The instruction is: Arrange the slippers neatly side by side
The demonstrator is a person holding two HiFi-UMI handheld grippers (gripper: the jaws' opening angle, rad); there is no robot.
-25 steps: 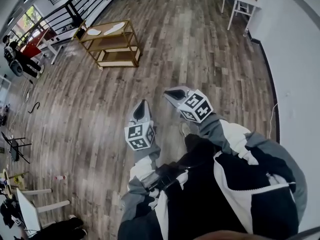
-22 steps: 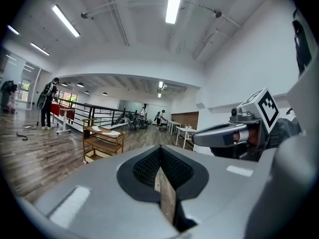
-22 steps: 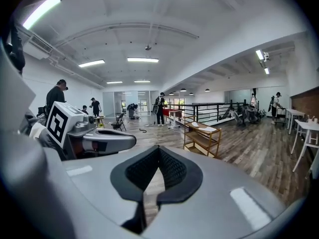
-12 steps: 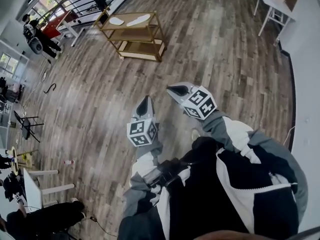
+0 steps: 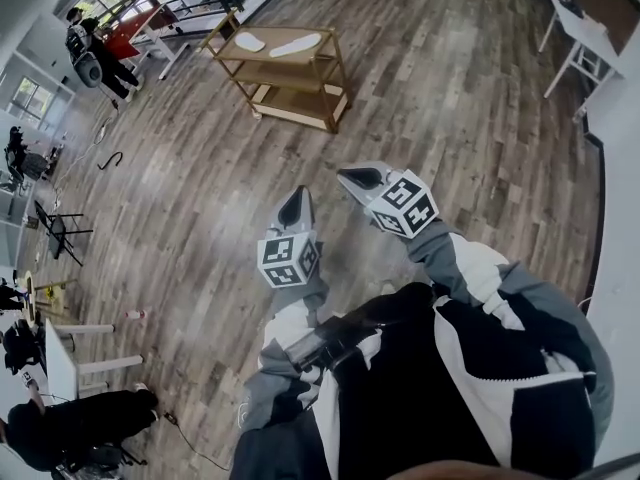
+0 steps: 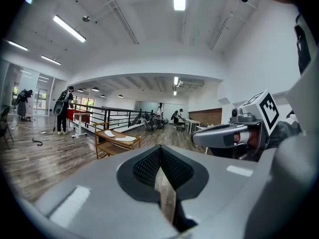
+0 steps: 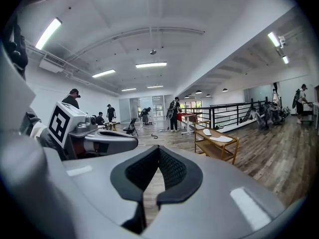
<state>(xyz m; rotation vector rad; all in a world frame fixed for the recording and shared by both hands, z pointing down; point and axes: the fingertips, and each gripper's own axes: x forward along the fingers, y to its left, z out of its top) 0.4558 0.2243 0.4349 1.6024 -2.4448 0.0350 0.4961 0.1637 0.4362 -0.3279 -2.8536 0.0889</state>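
Jaws of left gripper [image 5: 294, 206] and right gripper [image 5: 357, 178] sit closed, empty. Upper left, a wooden rack [image 5: 283, 60] holds two white slippers [image 5: 294, 44], too small for detail.

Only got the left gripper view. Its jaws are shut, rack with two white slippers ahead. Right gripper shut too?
Observer: Yes. In its own view the right gripper has its jaws together, nothing between them.
Operator: At the rack yet?
Observer: No. Head view shows the wooden rack well ahead of the left gripper and right gripper, wood floor between.
Operator: Slippers lined up?
Observer: No. From above, one slipper and the other slipper lie apart on the top shelf, at different angles.
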